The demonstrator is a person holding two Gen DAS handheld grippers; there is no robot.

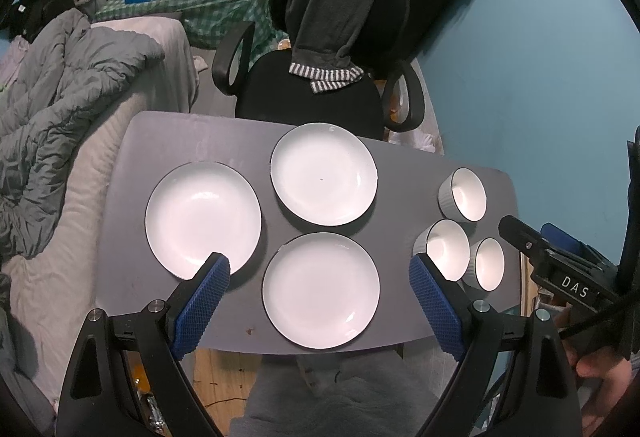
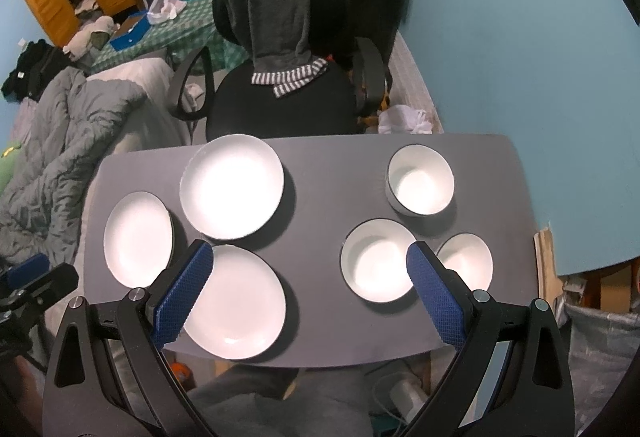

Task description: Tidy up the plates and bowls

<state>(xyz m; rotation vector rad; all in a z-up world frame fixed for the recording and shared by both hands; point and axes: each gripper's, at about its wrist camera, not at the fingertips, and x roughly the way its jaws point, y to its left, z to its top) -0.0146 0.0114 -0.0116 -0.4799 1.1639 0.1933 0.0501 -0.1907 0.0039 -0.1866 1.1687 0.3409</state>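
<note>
Three white plates lie on the grey table point(image 1: 132, 141): a left plate point(image 1: 202, 217), a far plate point(image 1: 323, 173) and a near plate point(image 1: 320, 291). Three white bowls stand at the right: a far bowl point(image 1: 464, 195), a middle bowl point(image 1: 446, 249) and a near-right bowl point(image 1: 488, 263). My left gripper point(image 1: 320, 265) hovers open above the near plate, holding nothing. In the right wrist view the same plates point(image 2: 138, 239) point(image 2: 232, 187) point(image 2: 236, 301) and bowls point(image 2: 420, 183) point(image 2: 378, 259) point(image 2: 466, 261) show. My right gripper point(image 2: 308, 257) hangs open over the table's bare middle point(image 2: 320, 177).
A black office chair point(image 1: 320, 93) draped with a dark towel stands behind the table. A bed with a grey quilt point(image 1: 60, 109) runs along the left. The blue wall point(image 1: 540, 77) is at the right. The other gripper point(image 1: 560, 269) shows at the right edge.
</note>
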